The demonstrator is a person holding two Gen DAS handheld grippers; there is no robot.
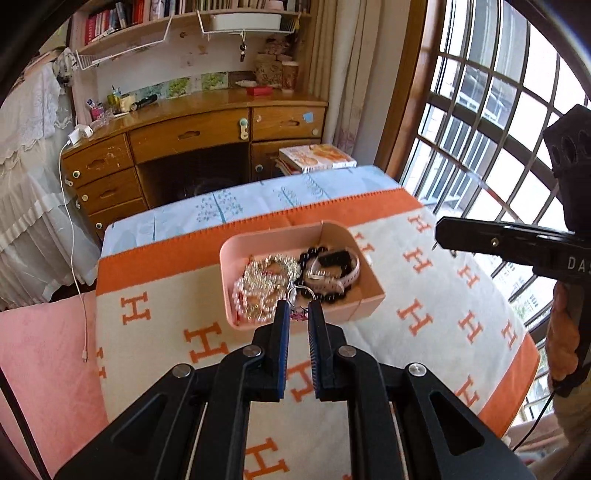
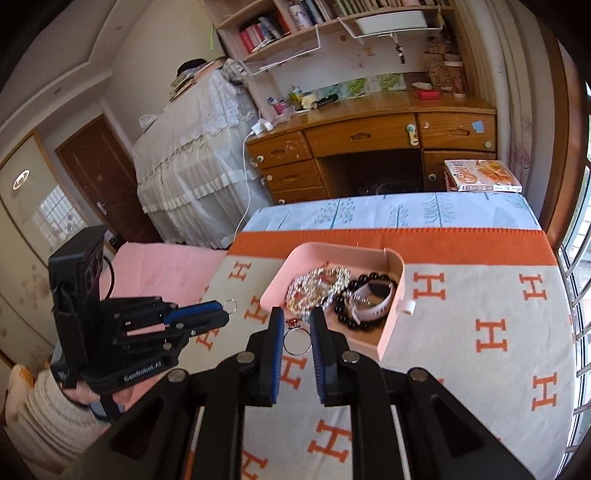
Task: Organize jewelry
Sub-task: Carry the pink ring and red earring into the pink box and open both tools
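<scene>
A metal ring is pinched by the left gripper; another ring by the right gripper, before the pink box.

A wooden desk with drawers is set against the far wall at twelve o'clock, and bookshelves are mounted above it. A large barred window is seen at two o'clock, through which daylight is admitted. A lace-covered piece of furniture is placed at ten o'clock, with a brown door beside it.
</scene>
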